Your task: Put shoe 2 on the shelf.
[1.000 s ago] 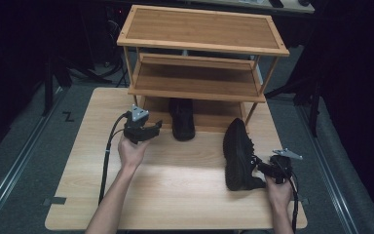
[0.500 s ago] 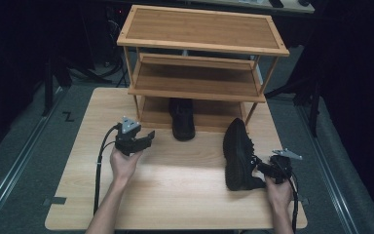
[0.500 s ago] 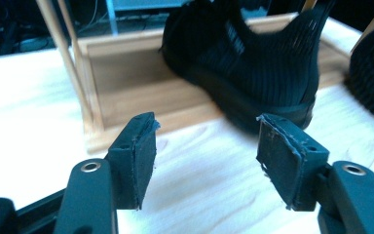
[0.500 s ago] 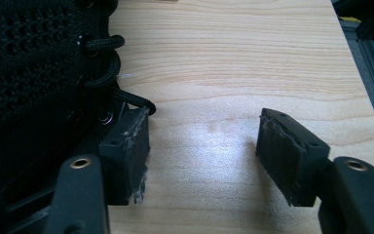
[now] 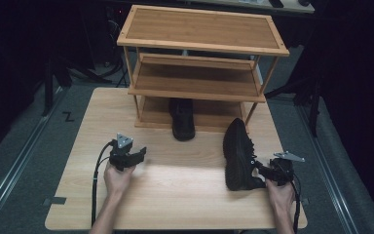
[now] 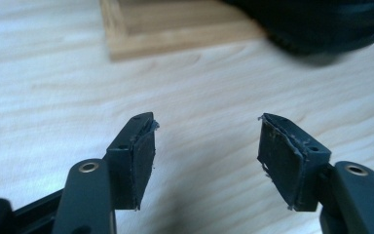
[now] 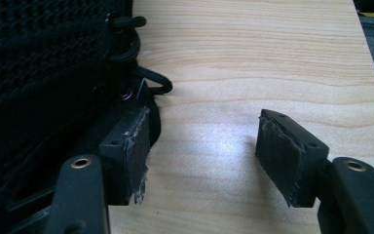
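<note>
on the pale wooden table (image 5: 185, 190), one black mesh lace-up shoe (image 5: 182, 118) already sits with its heel end under the three-tier bamboo shoe rack (image 5: 199, 58), on the lowest shelf, toe pointing toward the person. the second black mesh shoe (image 5: 238, 155) lies out on the tabletop to the right of the rack's front leg, not yet stored, so the job looks about half done.

the right gripper (image 5: 265, 171) sits at this shoe's near end; in the right gripper view its jaws are spread wide, one pad (image 7: 135, 153) touching the shoe's side near the laces, the other over bare wood, gripping nothing. the left gripper (image 5: 135, 155) rests apart on the table's left half, jaws also wide open and empty, aimed at the rack's base.

what's left, i judge: close on the loose shoe, lift it and slide it in beside its mate. the rack's front right leg (image 5: 249, 113) stands close to the path, and the stored shoe takes the middle of the shelf.
</note>
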